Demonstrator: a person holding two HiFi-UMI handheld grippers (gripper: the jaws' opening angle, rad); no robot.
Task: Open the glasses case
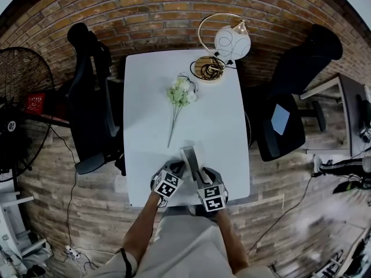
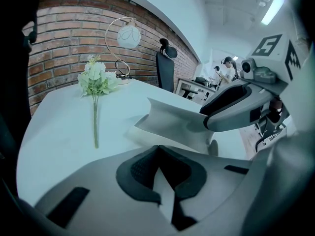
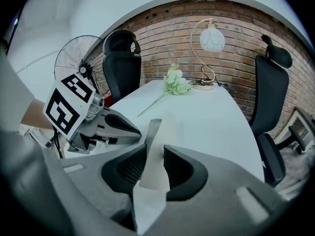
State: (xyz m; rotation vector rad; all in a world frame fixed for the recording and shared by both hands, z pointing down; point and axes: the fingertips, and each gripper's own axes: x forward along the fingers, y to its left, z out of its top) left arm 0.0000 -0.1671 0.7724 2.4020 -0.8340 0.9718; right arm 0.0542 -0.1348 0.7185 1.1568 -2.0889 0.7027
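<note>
While gripped by both hand-held grippers [image 1: 178, 169] [image 1: 199, 175], glasses case [image 1: 189, 157] seemingly ajar.

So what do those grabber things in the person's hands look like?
The left gripper and right gripper are light grey plastic with dark ribbed pads inside the jaws. Each carries a white cube printed with black square markers. No sleeves show on the arms.

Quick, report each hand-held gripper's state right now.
Left hand-held gripper: closed on an edge of the glasses case.
Right hand-held gripper: closed on the glasses case's upright flap.
</note>
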